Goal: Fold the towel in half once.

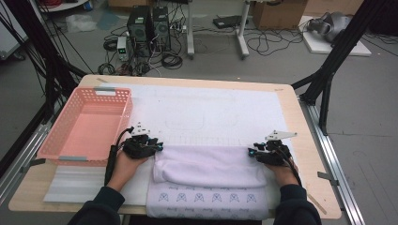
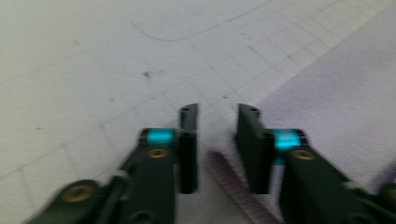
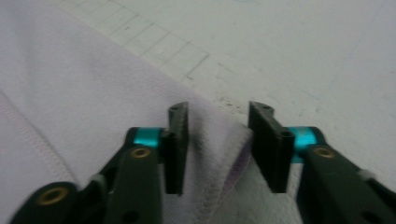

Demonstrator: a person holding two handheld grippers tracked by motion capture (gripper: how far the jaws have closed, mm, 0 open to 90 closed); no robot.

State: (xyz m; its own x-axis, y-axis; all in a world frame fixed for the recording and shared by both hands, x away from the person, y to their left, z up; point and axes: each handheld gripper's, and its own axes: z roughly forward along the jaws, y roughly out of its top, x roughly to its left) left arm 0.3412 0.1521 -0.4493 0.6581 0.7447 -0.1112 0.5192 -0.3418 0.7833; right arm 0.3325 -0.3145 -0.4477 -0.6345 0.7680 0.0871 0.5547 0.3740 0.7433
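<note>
Towel (image 1: 211, 166), pale lilac and folded into a long band, lies across the near part of the white mat (image 1: 211, 112), over a patterned cloth (image 1: 206, 199) hanging at the mat's near edge. Left of the mat stands a pink basket (image 1: 84, 124), clear of the fold. At the towel's left end the left gripper (image 2: 217, 121) stands released, jaws gapped, a hem strip between them but not pressed. At its right end the right gripper (image 3: 217, 116) straddles the corner, likewise unclenched. My worry: closing now may catch one layer only, so the fold would slump open.
</note>
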